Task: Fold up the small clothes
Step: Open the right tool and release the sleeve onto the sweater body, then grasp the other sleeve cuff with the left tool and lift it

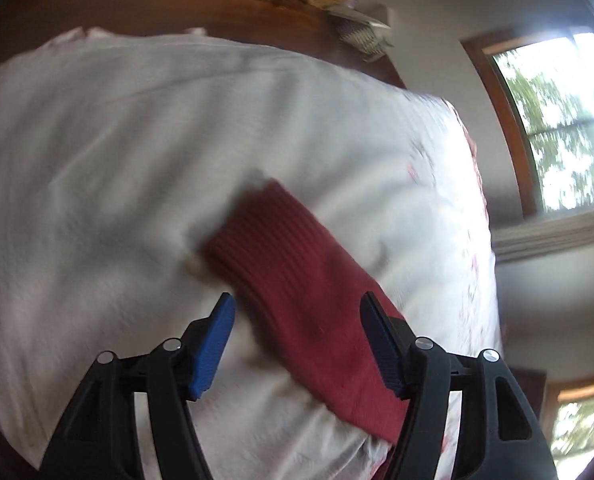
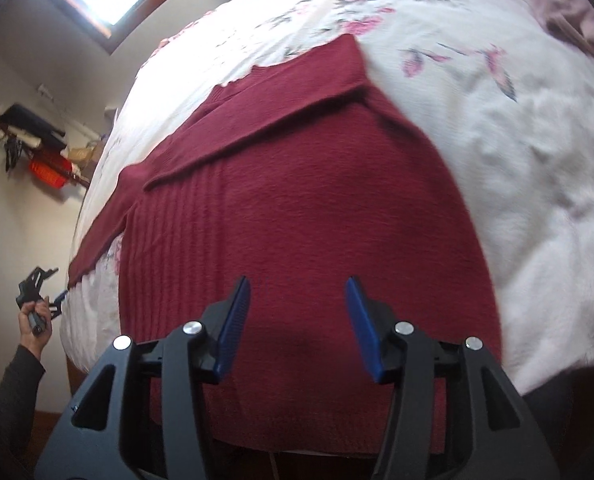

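Red sweater (image 2: 297,208) lies on bedspread (image 2: 497,140) (both grippers apparently empty).

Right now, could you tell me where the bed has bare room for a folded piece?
Bare bedspread lies right of the red sweater, up to the pink fabric. The sleeve side is crowded, near the bed's edge.

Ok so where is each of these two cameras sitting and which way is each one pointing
Left wrist: on the left gripper, above the white bedspread, facing one sleeve of the red sweater; its open jaws show.
Right wrist: on the right gripper, low at the bed's edge, looking across the sweater's body; its open jaws show, plus the person's left hand holding the other gripper.
Shared: red sweater, bedspread, left gripper.
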Action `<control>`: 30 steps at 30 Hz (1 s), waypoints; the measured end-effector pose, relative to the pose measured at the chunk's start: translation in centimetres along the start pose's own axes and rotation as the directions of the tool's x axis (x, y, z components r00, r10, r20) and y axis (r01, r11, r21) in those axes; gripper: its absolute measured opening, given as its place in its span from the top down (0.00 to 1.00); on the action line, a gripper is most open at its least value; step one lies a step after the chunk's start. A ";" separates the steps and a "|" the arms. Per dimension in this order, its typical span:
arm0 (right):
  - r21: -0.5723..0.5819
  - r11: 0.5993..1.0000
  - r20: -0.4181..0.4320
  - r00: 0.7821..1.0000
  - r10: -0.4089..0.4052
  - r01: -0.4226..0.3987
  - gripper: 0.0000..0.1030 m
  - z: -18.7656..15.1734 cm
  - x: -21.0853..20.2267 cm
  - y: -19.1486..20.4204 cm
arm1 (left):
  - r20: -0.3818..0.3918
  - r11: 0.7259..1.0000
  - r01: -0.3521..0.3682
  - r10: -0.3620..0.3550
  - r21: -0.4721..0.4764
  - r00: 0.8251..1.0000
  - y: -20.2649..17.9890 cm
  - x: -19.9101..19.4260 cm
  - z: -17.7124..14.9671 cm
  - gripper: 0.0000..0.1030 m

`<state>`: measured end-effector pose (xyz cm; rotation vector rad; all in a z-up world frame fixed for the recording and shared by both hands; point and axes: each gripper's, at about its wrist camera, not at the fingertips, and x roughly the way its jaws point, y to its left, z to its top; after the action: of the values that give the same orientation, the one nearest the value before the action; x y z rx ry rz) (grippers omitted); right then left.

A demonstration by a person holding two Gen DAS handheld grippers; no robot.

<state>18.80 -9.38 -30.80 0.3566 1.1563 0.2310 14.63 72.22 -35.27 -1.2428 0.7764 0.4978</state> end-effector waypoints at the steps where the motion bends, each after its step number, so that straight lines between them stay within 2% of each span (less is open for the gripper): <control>1: -0.015 1.000 -0.006 1.000 0.001 -0.001 0.51 0.0 0.2 0.8 | -0.003 1.000 -0.007 0.007 -0.002 1.000 0.1 0.4 0.1 0.37; 5: -0.035 0.999 -0.022 1.000 0.009 -0.010 0.51 -0.1 0.6 2.7 | -0.019 0.999 -0.038 0.038 -0.002 0.999 0.2 2.4 1.1 0.37; 7: -0.045 0.999 -0.031 0.999 0.007 -0.009 0.51 -0.2 0.7 3.3 | -0.013 0.999 -0.052 0.052 0.010 0.999 -0.1 3.0 1.4 0.41; 8: -0.048 0.999 -0.034 0.999 0.005 -0.007 0.51 -0.4 0.7 3.7 | -0.004 0.997 -0.071 0.071 0.024 0.997 -0.3 2.9 1.6 0.51; 9: -0.050 0.999 -0.038 0.999 0.002 -0.004 0.51 -0.5 0.7 3.8 | -0.011 0.995 -0.090 0.091 0.042 0.996 -0.5 3.1 1.7 0.81; 12: -0.050 0.999 -0.039 0.999 0.002 -0.003 0.51 -0.7 0.5 3.9 | 0.010 0.993 -0.091 0.090 0.071 0.996 -1.1 2.0 2.2 0.87; 15: -0.040 0.999 -0.032 0.999 0.004 -0.005 0.51 -0.7 0.2 3.6 | 0.069 0.995 0.005 -0.012 0.104 0.998 -4.1 -2.1 2.1 0.89; 17: -0.024 1.000 -0.030 0.999 0.016 -0.017 0.51 -0.6 -0.1 3.2 | 0.105 0.981 0.062 -0.083 0.184 0.991 -8.0 -4.8 1.1 0.89; 20: -0.019 1.000 -0.025 1.000 0.019 -0.019 0.51 -0.6 -0.5 2.8 | 0.133 0.932 0.142 -0.196 0.334 0.972 -15.3 -8.8 -1.3 0.89; 23: 0.005 1.000 -0.016 0.999 0.030 -0.030 0.51 -0.5 -0.9 2.2 | 0.123 0.854 0.192 -0.283 0.483 0.951 -22.9 -11.8 -4.6 0.89; 24: 0.013 0.999 -0.010 0.999 0.034 -0.034 0.51 -0.5 -1.1 2.1 | 0.112 0.834 0.204 -0.300 0.512 0.947 -24.6 -12.0 -5.4 0.89; 26: 0.025 0.999 0.000 0.999 0.043 -0.043 0.51 -0.5 -1.5 1.9 | 0.077 0.776 0.223 -0.328 0.590 0.941 -29.2 -11.7 -8.2 0.89; 30: 0.035 0.998 0.019 0.998 0.053 -0.054 0.51 -0.3 -2.5 1.2 | 0.001 0.687 0.237 -0.327 0.687 0.945 -35.5 -8.9 -14.1 0.89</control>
<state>17.58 -9.16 -28.33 0.4202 1.1346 0.2537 30.68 49.73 -7.37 -0.6039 0.5612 0.0060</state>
